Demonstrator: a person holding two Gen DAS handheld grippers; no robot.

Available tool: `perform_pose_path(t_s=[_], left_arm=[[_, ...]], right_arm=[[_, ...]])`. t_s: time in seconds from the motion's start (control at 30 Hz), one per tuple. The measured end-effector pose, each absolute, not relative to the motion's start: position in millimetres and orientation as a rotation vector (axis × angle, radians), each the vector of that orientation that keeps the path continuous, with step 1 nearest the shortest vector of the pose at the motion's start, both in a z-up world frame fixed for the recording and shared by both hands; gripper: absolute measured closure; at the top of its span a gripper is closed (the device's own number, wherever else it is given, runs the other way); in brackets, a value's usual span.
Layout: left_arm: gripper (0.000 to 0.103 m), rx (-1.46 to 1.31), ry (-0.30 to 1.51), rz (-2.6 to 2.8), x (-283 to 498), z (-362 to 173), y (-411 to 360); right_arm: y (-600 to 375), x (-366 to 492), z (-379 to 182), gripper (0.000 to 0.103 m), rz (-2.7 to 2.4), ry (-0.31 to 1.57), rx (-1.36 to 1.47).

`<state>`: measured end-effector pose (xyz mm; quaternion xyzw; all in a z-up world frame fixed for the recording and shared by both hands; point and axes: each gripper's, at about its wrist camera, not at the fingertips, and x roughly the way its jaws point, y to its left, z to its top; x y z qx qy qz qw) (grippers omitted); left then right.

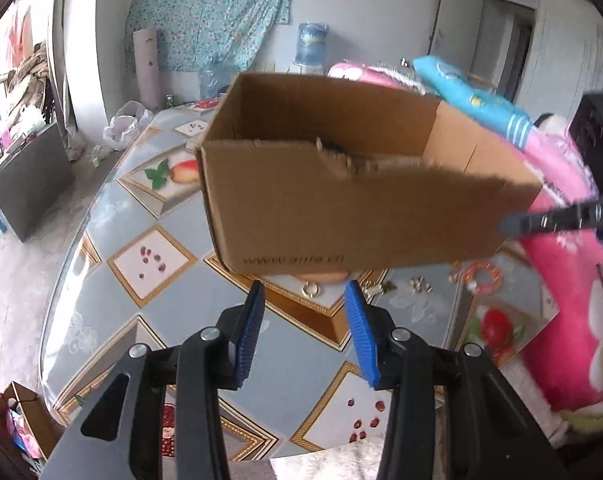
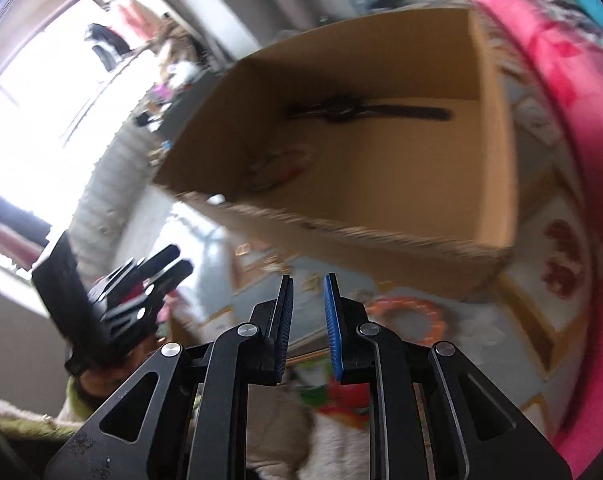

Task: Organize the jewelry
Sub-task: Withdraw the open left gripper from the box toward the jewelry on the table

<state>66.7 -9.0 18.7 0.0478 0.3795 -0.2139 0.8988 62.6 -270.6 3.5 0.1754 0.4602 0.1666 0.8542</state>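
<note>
My left tool (image 1: 303, 292) is gaping empty, my right tool (image 2: 307, 280) narrow and empty, before the corrugated cardboard box (image 1: 341, 184) on the glossy patterned counter (image 1: 149, 264); a gold ring (image 1: 310, 289) and beaded bracelet (image 1: 483, 276) are lying beside the box.

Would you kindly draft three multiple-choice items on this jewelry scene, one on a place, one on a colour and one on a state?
1. Where does the small gold ring lie?
A. inside the box
B. on the table just in front of the cardboard box
C. on the pink blanket

2. What colour are the pads on the left gripper fingers?
A. blue
B. red
C. green

3. What is between the right gripper fingers?
A. a ring
B. the orange bracelet
C. nothing

Answers:
1 B, the ring sits on the table by the box's front edge.
2 A, both pads show blue.
3 C, the gap is bare; the orange bracelet lies on the table beyond.
</note>
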Motion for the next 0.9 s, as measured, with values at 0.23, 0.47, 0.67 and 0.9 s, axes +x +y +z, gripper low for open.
perform_pose_path(t_s=[0.23,0.47,0.67,0.9], left_arm=[[0.063,0.128,0.795,-0.449,78.2,0.5,-21.4],[0.068,0.17,0.798,-0.457,82.9,-8.4,-33.7],[0.071,0.194,0.806,-0.46,88.6,-12.6,-40.0],[0.082,0.224,0.828,-0.441,96.4,-18.1,-44.5]], right_arm=[[-292.4,63.9,7.5,0.089,0.364,0.931,0.442],[-296.9,64.3,17.0,0.086,0.3,0.855,0.402],[-296.1,64.4,10.7,0.086,0.325,0.859,0.422],[-275.1,58.0,1.4,0.084,0.386,0.891,0.394]])
